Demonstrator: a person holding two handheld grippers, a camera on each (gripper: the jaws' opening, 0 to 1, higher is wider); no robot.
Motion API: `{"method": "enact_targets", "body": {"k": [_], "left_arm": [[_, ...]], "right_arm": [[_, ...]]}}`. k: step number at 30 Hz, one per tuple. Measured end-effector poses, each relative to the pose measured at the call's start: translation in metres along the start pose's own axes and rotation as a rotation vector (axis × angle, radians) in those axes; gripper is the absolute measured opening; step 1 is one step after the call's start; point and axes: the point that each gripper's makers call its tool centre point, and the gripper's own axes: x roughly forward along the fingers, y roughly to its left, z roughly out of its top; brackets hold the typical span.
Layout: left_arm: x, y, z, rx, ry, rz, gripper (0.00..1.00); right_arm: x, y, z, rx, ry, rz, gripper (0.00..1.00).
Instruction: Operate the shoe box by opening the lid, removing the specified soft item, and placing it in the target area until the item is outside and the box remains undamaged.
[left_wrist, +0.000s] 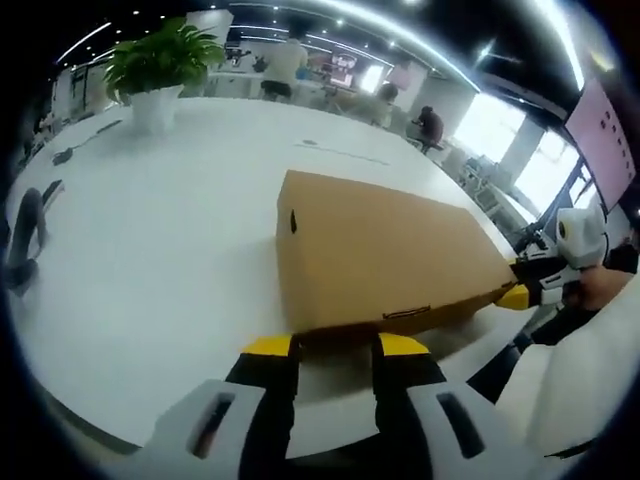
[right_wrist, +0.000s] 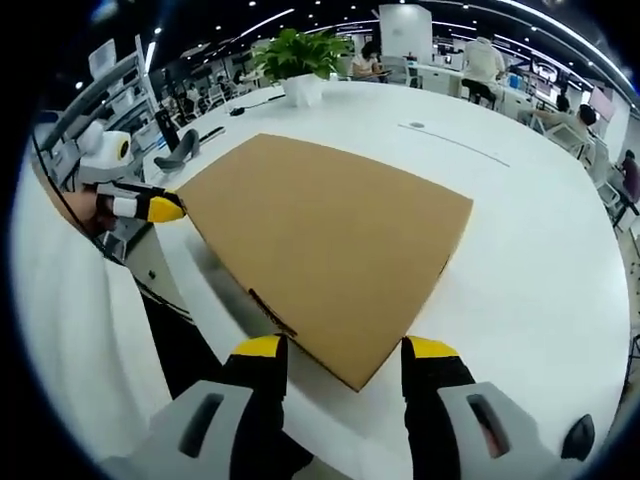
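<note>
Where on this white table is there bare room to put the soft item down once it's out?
The white table is bare beyond the closed brown cardboard shoe box, up to the potted green plant. It is crowded at the near edge, where the left gripper and right gripper flank the box's corners.

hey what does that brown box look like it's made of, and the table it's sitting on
The shoe box looks like plain cardboard: matte tan, unprinted, with folded edges and a small punched hole in one side. The table seems a smooth white laminate or painted top with a slight sheen; what lies under that surface can't be told.
</note>
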Motion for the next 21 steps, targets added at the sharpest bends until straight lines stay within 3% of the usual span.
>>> {"method": "enact_targets", "body": {"k": [6, 9, 12, 13, 17, 20, 21], "left_arm": [[0.000, -0.001, 0.001, 0.010, -0.015, -0.041, 0.30], [-0.005, -0.006, 0.010, -0.099, -0.056, -0.107, 0.32], [-0.019, -0.002, 0.023, -0.208, -0.134, -0.164, 0.27], [-0.022, 0.001, 0.023, -0.230, -0.134, -0.152, 0.27], [-0.032, 0.009, 0.030, -0.268, -0.186, -0.142, 0.27], [-0.039, 0.002, 0.038, -0.400, -0.219, -0.201, 0.31], [-0.041, -0.002, 0.042, -0.440, -0.234, -0.222, 0.36]], "right_arm": [[0.001, 0.000, 0.000, 0.015, -0.002, 0.006, 0.46], [-0.001, 0.000, 0.001, 0.036, -0.060, 0.012, 0.46], [-0.012, 0.004, 0.009, 0.164, -0.173, 0.040, 0.46], [-0.018, 0.004, 0.012, 0.200, -0.222, 0.049, 0.46], [-0.027, 0.007, 0.012, 0.204, -0.270, 0.037, 0.43], [-0.032, 0.010, 0.015, 0.296, -0.291, 0.054, 0.43], [-0.035, 0.007, 0.018, 0.320, -0.315, 0.055, 0.43]]}}
